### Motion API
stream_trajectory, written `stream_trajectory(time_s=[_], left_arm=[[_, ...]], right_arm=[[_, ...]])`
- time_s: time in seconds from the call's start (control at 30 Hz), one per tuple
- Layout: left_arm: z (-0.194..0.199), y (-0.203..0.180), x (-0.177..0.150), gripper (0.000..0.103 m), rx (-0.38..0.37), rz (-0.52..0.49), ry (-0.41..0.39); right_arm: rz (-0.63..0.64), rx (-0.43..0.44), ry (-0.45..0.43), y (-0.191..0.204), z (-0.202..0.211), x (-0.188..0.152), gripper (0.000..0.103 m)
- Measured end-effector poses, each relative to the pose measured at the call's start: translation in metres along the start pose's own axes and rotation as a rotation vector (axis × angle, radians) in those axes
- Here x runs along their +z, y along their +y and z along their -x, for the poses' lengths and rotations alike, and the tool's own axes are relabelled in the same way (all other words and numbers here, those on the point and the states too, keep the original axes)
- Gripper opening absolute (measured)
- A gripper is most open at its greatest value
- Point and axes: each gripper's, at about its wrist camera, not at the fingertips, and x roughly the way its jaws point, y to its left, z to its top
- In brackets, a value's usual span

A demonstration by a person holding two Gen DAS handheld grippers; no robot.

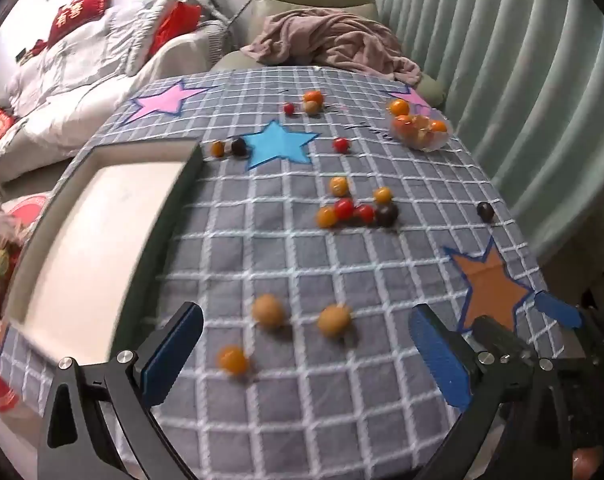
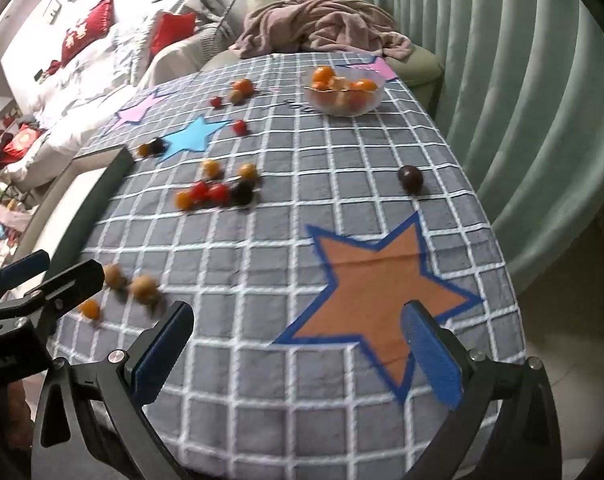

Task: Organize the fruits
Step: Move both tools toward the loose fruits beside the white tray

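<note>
Small round fruits lie loose on a grey checked tablecloth. My left gripper is open and empty, hovering just behind three yellow-orange fruits. A cluster of red, orange and dark fruits lies in the middle. A clear bowl at the far right holds several orange fruits. My right gripper is open and empty above an orange star. A lone dark fruit lies beyond it. The bowl and cluster show here too.
A large white tray with a dark rim lies on the left of the table. Blue and pink stars are sewn on the cloth. An armchair with a pink blanket stands behind, curtains on the right.
</note>
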Motion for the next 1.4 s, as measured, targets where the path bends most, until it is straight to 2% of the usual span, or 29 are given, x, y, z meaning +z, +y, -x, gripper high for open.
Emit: stream_trajectory(time_s=[0.1, 0.27, 0.4, 0.53, 0.7, 1.4], left_arm=[[0.008, 0.013, -0.021, 0.103, 0.048, -0.005, 0.04], [0.016, 0.029, -0.049, 0.103, 0.089, 0.005, 0.076], [0.023, 0.029, -0.062, 0.103, 0.116, -0.024, 0.066], [0.026, 0.026, -0.063, 0.103, 0.106, -0.034, 0.069], [0.025, 0.018, -0.068, 0.103, 0.129, -0.069, 0.082], [0.023, 0.021, -0.072, 0.103, 0.147, -0.052, 0.105]], right_arm=[[-0.029, 0.04, -0.01, -0.002, -0.001, -0.009, 0.103], [-0.044, 0.036, -0.012, -0.008, 0.012, -0.015, 0.103], [-0.073, 0.04, -0.014, -0.009, 0.019, -0.022, 0.103], [-0.084, 0.041, -0.016, -0.008, 0.022, -0.027, 0.103], [-0.09, 0.041, -0.007, -0.007, 0.023, -0.032, 0.103], [-0.087, 0.049, 0.006, -0.002, 0.022, -0.038, 0.103]])
